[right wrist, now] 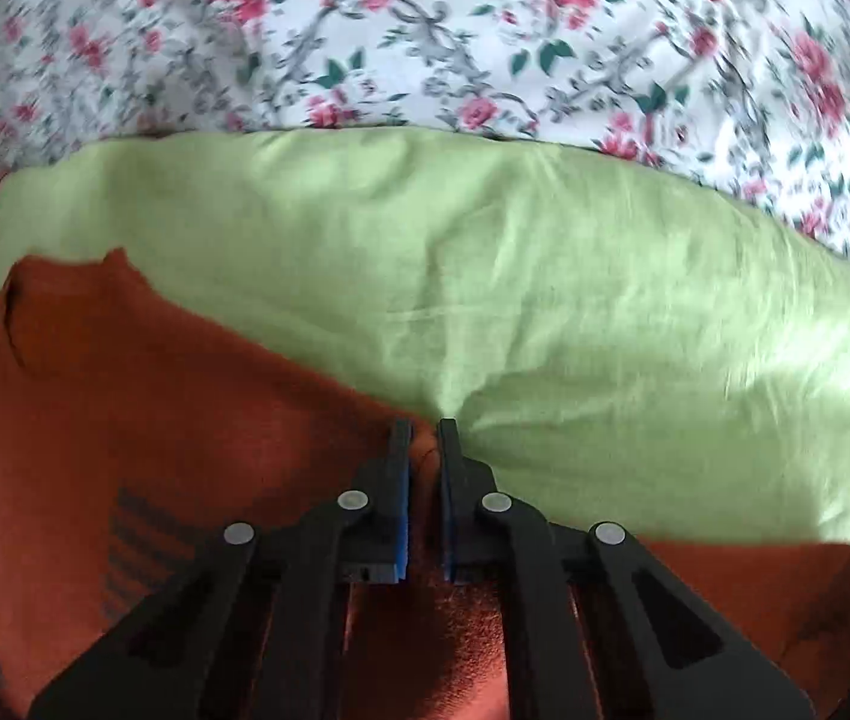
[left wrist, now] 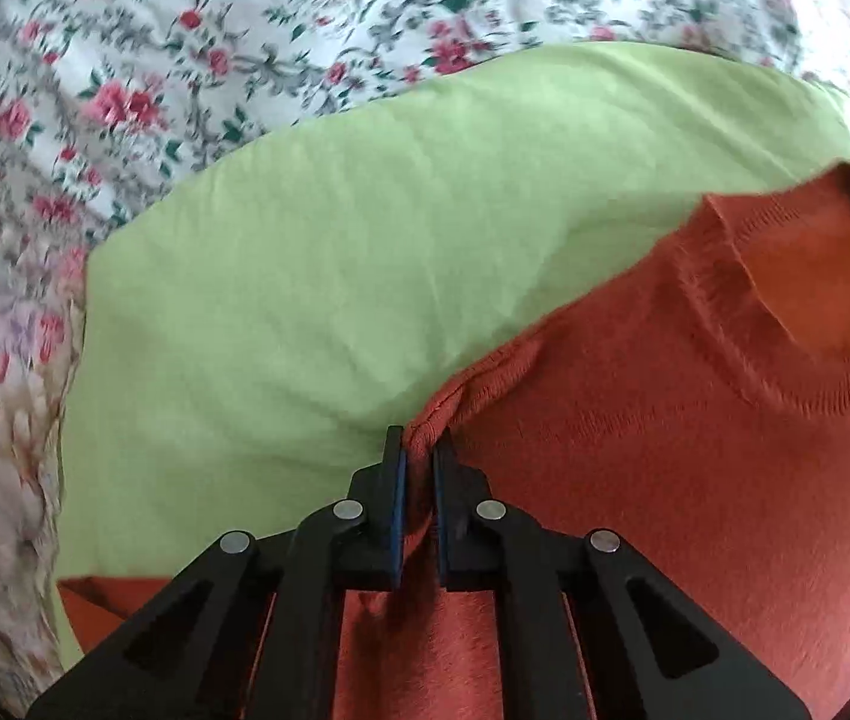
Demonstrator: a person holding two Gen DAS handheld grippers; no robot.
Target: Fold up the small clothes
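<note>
Handling: the sweater (left wrist: 635, 450) looks soft, light and limp; likely to sag and stretch between grips, so both shoulder edges are the sensible holds.
Look: rust-orange fine knit, ribbed round collar (left wrist: 785, 312), sleeve end (right wrist: 785, 588) showing at lower right.
Place: spread flat on a green cloth (left wrist: 335, 276) over a floral bed (left wrist: 125, 60).
Left tongs (left wrist: 419, 450): closed, pinching a bunched fold at one shoulder edge.
Right tongs (right wrist: 425, 441): closed on the knit at the other shoulder edge, right where it meets the green cloth.
</note>
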